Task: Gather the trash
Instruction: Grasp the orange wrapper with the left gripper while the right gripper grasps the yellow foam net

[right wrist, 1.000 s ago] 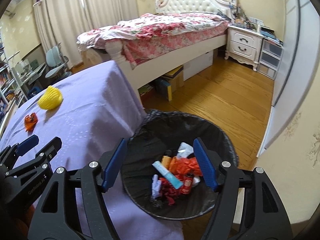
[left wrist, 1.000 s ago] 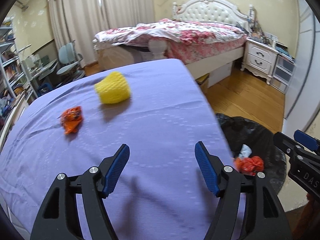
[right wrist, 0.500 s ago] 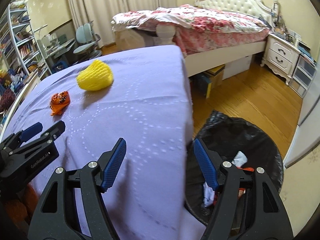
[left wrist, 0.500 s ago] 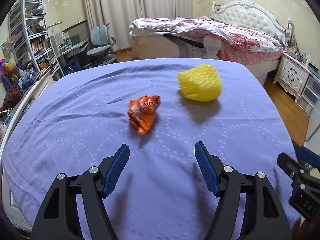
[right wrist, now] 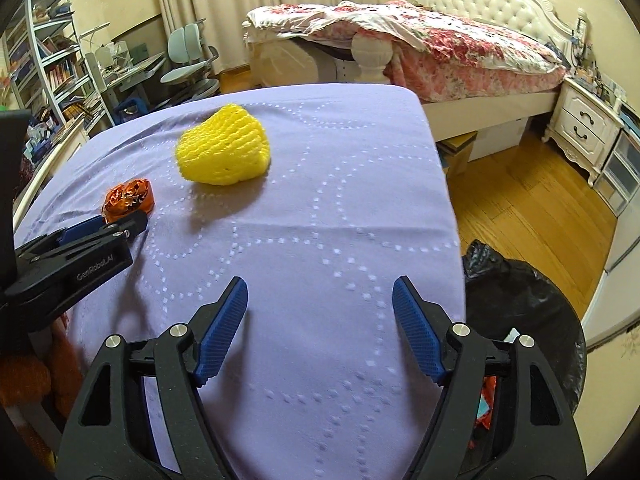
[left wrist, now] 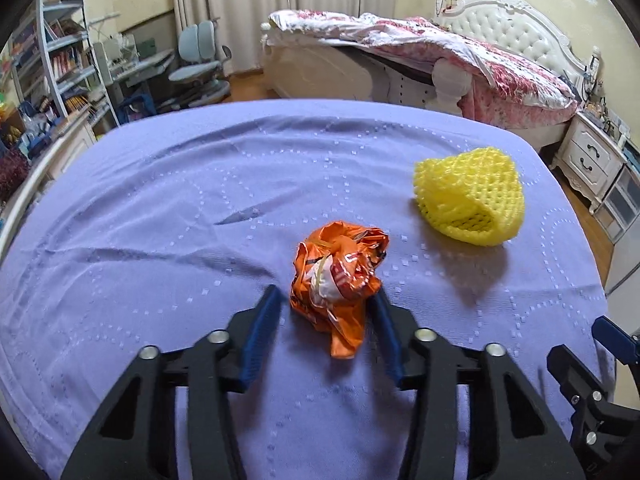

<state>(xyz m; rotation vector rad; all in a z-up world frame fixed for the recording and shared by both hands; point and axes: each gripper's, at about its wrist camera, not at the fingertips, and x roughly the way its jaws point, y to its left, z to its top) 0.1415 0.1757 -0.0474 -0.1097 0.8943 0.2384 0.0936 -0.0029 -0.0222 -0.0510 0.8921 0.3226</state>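
A crumpled orange wrapper (left wrist: 338,276) lies on the purple tablecloth (left wrist: 160,220). My left gripper (left wrist: 325,300) is open with a finger on each side of the wrapper, close to it. A yellow foam fruit net (left wrist: 470,200) lies further right. In the right wrist view the net (right wrist: 224,150) and the wrapper (right wrist: 128,199) lie ahead to the left, with the left gripper (right wrist: 120,224) at the wrapper. My right gripper (right wrist: 320,292) is open and empty over the tablecloth (right wrist: 320,200). A black-lined trash bin (right wrist: 520,312) stands on the floor to its right.
The table's right edge drops to a wooden floor (right wrist: 520,184). A bed (right wrist: 420,44) and a nightstand (right wrist: 580,124) stand behind. Shelves (left wrist: 60,72) and a desk chair (left wrist: 200,60) are at the far left.
Both grippers swung left from the bin side to the table. My left gripper moved forward until its open fingers flank the orange wrapper and narrowed. My right gripper stayed open.
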